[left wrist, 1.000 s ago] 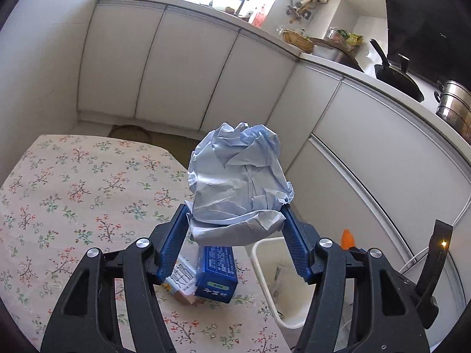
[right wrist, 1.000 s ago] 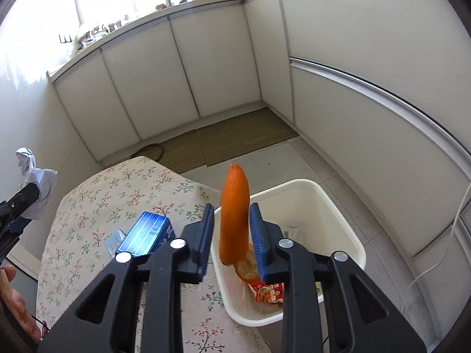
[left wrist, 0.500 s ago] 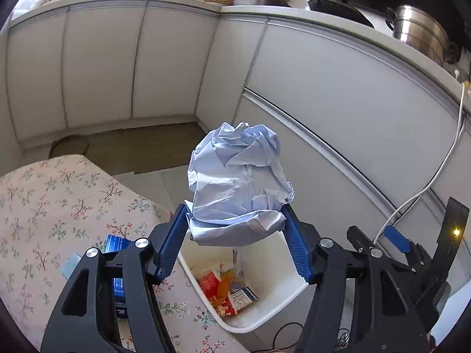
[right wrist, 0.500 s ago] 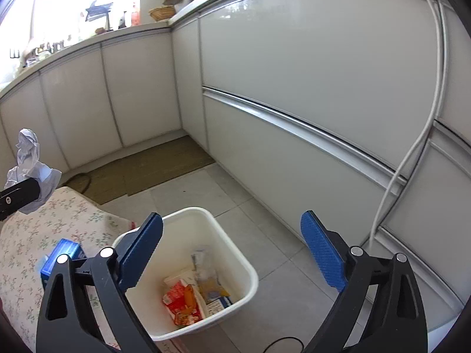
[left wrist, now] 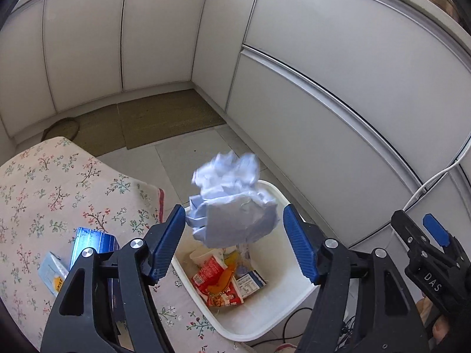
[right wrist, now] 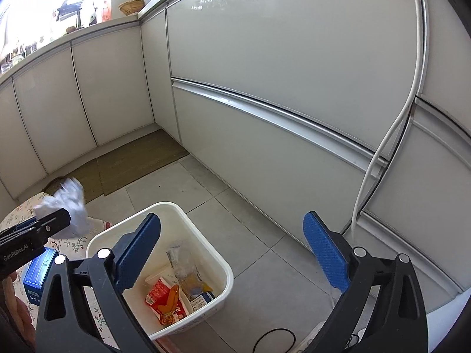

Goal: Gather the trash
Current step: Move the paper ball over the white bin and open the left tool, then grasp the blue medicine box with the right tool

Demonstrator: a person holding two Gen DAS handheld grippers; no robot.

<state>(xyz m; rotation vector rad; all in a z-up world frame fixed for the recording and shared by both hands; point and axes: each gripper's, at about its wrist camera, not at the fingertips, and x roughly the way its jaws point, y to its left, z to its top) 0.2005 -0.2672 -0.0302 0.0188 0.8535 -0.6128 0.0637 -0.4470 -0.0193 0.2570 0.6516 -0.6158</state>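
A crumpled pale blue paper ball is blurred between the blue pads of my left gripper, above the white bin. The jaws are opening and a thin gap shows on each side of the paper. In the right wrist view the same ball sits at the left gripper's tip. My right gripper stands wide open and empty over the bin. A red packet, an orange piece and small cartons lie inside the bin.
A table with a floral cloth adjoins the bin; a blue box and a small pale packet lie on it. White cabinets surround the tiled floor. A white cable hangs at right, a brown mat lies beyond.
My left gripper swung from over the table to above the bin and its pads have come off the paper ball. My right gripper dropped the orange carrot into the bin and stayed wide open.
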